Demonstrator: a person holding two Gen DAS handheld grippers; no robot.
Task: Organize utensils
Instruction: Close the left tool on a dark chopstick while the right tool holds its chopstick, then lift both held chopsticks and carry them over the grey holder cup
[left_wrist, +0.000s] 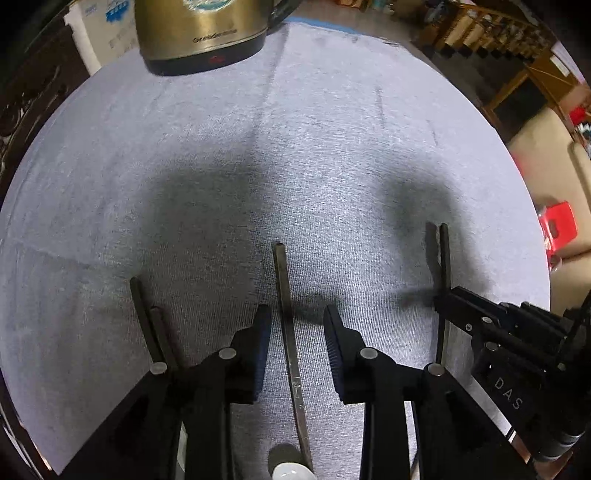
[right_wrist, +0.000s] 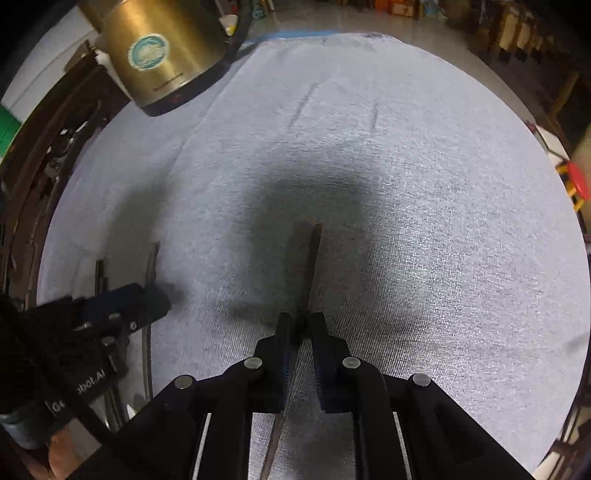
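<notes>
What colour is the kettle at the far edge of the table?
Brassy gold metal kettle with a black base; the right wrist view shows it best.

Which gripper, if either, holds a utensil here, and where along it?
The right gripper is shut on a dark chopstick partway along its length. The left gripper straddles another chopstick with its jaws apart, holding nothing.

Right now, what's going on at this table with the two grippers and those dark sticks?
A person is sorting chopsticks on a grey cloth. The right gripper is shut on a pair of chopsticks, their tips on the cloth. The left gripper stands open astride a single chopstick, its pads not touching it. Another pair lies further left. A brass-coloured kettle stands at the far edge.
</notes>
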